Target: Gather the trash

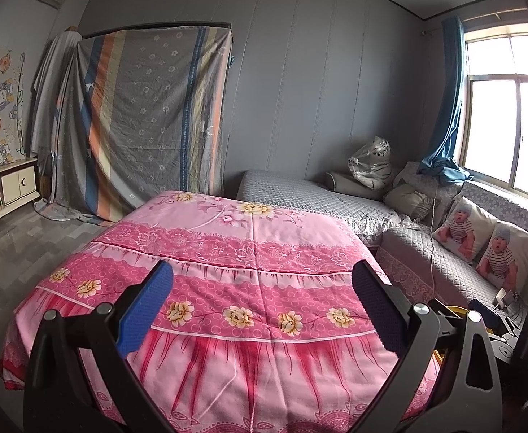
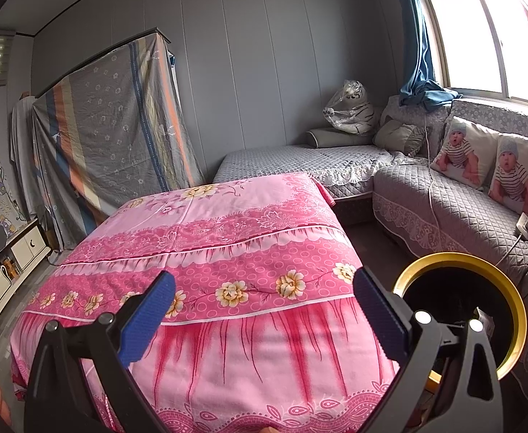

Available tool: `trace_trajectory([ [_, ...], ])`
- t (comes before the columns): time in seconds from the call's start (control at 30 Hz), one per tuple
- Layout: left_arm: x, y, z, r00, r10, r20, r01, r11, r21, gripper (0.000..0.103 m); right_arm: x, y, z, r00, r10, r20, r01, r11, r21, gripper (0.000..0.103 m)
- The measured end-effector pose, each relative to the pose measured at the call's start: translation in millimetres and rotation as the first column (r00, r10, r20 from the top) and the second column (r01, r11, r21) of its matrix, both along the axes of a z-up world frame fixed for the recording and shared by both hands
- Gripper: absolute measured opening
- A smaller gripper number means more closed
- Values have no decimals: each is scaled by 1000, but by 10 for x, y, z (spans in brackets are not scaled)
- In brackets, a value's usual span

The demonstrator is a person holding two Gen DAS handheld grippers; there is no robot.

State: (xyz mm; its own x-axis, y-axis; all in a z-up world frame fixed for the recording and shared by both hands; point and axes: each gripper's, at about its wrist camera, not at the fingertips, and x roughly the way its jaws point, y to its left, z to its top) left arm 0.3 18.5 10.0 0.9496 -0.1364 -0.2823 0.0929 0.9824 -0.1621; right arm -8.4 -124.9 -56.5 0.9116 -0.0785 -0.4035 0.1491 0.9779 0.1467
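Both grippers hang above the near end of the table, which is draped in a pink floral cloth (image 2: pixel 206 238), and both are empty with the blue-padded fingers spread wide: the left gripper (image 1: pixel 262 305) over the cloth's flower band, the right gripper (image 2: pixel 264 310) over the same band nearer the table's right edge. No piece of trash shows anywhere on the cloth in either view, so what there is to pick up cannot be told from here. The one task thing in sight is the trash bin (image 2: pixel 513 281), a black round bin with a yellow rim, standing just off the table's right near corner, between the table and the grey quilted sofa (image 2: pixel 455 209); its mouth is open and something pale lies inside. Judging by its look, it is light, rigid plastic that will slide easily on the floor. If it must be moved, the rim is the place to pinch, one finger inside and one outside
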Motion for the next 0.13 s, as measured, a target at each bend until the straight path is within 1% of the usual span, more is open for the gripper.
trace_trajectory([
  [0.13, -1, -14, -7, 1000, -3, -3, 3, 1000, 5, 95, 2, -3, 1, 1000, -1, 0, 1, 1000, 1, 95],
])
